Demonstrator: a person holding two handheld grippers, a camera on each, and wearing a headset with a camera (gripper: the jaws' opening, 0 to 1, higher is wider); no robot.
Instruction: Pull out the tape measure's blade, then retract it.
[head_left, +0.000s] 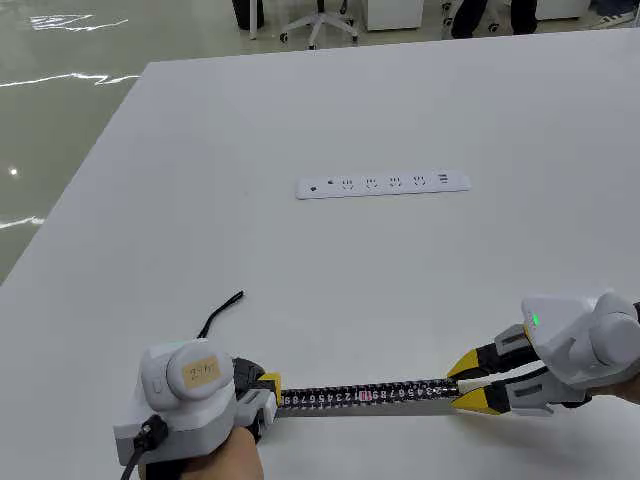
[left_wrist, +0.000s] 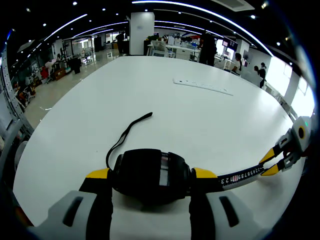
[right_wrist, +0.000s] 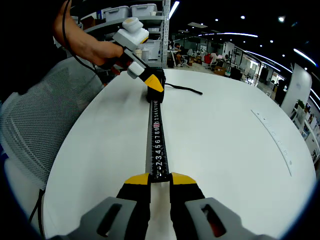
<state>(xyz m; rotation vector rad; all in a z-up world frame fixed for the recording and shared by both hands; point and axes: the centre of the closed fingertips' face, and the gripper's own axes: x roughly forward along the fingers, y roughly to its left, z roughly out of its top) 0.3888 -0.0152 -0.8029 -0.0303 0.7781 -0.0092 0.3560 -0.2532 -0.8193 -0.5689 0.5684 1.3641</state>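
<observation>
Head view: my left hand-held gripper (head_left: 268, 392) sits at the near edge of the flat white desk (head_left: 300, 100), its yellow-tipped jaws closed on the black tape measure case (head_left: 247, 372). The black numbered blade (head_left: 365, 395) lies pulled out rightward over the desk to my right hand-held gripper (head_left: 468, 384), whose jaws pinch its far end. A thin black wrist strap (head_left: 222, 310) trails on the desk behind the case, and a long white power strip (head_left: 383, 184) lies well beyond.

Left gripper view: the case (left_wrist: 150, 175) is clamped between both jaws, with the blade (left_wrist: 240, 176) running out to the right into the other gripper's tips.

Right gripper view: the jaws are nearly together, nipping the blade's end (right_wrist: 158, 170). The blade runs straight ahead to the case (right_wrist: 158, 84), held at the desk's far edge by the left hand-held gripper.
</observation>
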